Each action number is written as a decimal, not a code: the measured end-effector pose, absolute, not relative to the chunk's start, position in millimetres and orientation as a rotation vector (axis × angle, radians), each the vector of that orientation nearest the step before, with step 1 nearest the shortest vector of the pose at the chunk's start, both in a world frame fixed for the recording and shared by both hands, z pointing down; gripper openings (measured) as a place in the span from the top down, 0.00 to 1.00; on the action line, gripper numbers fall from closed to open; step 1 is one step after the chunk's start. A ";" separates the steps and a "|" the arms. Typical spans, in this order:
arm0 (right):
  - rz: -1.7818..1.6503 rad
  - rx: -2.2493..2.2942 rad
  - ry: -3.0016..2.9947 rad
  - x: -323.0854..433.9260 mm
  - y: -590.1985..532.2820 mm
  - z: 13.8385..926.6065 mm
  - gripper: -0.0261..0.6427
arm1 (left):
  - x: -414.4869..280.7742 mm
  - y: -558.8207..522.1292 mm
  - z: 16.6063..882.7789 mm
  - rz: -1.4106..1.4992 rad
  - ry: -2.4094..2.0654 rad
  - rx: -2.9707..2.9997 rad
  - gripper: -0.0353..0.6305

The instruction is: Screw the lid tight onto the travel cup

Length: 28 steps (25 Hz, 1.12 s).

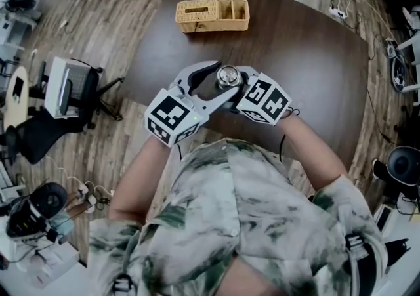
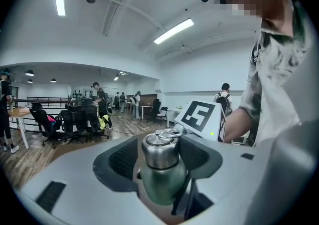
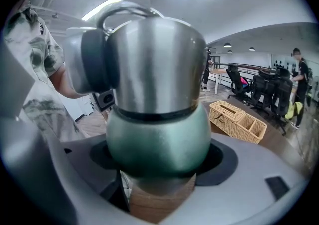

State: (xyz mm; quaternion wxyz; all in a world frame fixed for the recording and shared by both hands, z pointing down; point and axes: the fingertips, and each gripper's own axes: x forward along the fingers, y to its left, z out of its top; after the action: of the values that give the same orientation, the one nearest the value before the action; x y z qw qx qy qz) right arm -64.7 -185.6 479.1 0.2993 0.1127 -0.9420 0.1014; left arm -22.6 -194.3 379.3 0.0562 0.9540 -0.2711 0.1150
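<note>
The travel cup (image 1: 228, 77) stands on the dark table (image 1: 308, 58), held between both grippers just in front of me. It has a green body (image 3: 159, 139) and a steel lid (image 3: 154, 64) with a wire loop on top. My left gripper (image 1: 220, 78) reaches around the lid (image 2: 160, 151); its jaws stand wide, with a gap showing beside the lid, so it is open. My right gripper (image 1: 237, 88) comes from the other side, lower down, and is shut on the green body, which fills the space between its pads (image 3: 227, 156). The cup's base is hidden.
A wicker basket (image 1: 212, 14) with compartments stands at the far side of the table, also in the right gripper view (image 3: 238, 119). Office chairs (image 1: 72, 88) stand on the wooden floor to the left. Other people are far off in the room.
</note>
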 end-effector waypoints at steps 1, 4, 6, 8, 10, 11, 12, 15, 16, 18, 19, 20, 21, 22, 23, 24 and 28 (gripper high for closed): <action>0.270 0.302 -2.502 -63.1 -186.0 479.0 0.36 | -21.0 -194.7 379.6 0.352 -0.826 2.889 0.56; 0.268 0.306 -2.505 -59.5 -185.7 478.3 0.36 | -17.3 -193.9 379.5 0.357 -0.830 2.883 0.56; 0.264 0.312 -2.507 -58.2 -184.9 478.5 0.36 | -16.3 -192.5 379.6 0.362 -0.837 2.884 0.56; 0.267 0.317 -2.514 -59.6 -185.8 478.0 0.36 | -18.5 -192.5 379.0 0.367 -0.848 2.881 0.56; 0.285 0.324 -2.525 -61.2 -188.3 476.9 0.36 | -22.1 -193.5 376.5 0.361 -0.858 2.876 0.56; 0.297 0.329 -2.528 -60.4 -189.1 477.2 0.36 | -23.2 -193.6 374.9 0.355 -0.862 2.875 0.56; 0.309 0.334 -2.529 -58.4 -189.1 478.3 0.36 | -23.7 -193.1 373.4 0.349 -0.866 2.875 0.56; 0.329 0.348 -2.531 -51.1 -189.1 482.8 0.36 | -25.9 -190.9 369.2 0.324 -0.887 2.874 0.56; 0.330 0.351 -2.532 -49.7 -189.6 483.9 0.36 | -28.2 -190.8 368.0 0.313 -0.899 2.870 0.56; 0.330 0.354 -2.534 -47.7 -191.0 485.0 0.36 | -34.1 -191.8 366.4 0.293 -0.926 2.854 0.56; 0.328 0.354 -2.535 -46.8 -191.9 484.8 0.36 | -37.1 -192.8 366.5 0.287 -0.939 2.844 0.56; 0.327 0.354 -2.536 -45.8 -192.8 484.5 0.36 | -40.0 -193.8 367.7 0.287 -0.952 2.833 0.56; 0.326 0.354 -2.537 -44.8 -193.6 484.4 0.36 | -43.0 -194.8 369.8 0.291 -0.963 2.821 0.56; 0.325 0.353 -2.537 -43.9 -194.0 484.8 0.36 | -46.0 -195.5 372.6 0.295 -0.975 2.809 0.56; 0.323 0.352 -2.537 -43.0 -194.3 485.5 0.36 | -49.2 -195.8 375.7 0.301 -0.988 2.797 0.56; 0.320 0.351 -2.537 -42.3 -194.1 486.3 0.36 | -52.4 -195.9 378.8 0.309 -1.000 2.788 0.56; 0.320 0.352 -2.537 -40.5 -194.3 488.9 0.36 | -65.9 -196.7 391.0 0.347 -1.049 2.751 0.56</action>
State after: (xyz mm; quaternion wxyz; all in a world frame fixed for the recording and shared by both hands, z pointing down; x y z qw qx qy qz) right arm -40.5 -194.3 488.9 0.2766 0.1310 -0.9445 0.1193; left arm -65.9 -196.7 391.0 0.0884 0.9244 -0.3523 0.1167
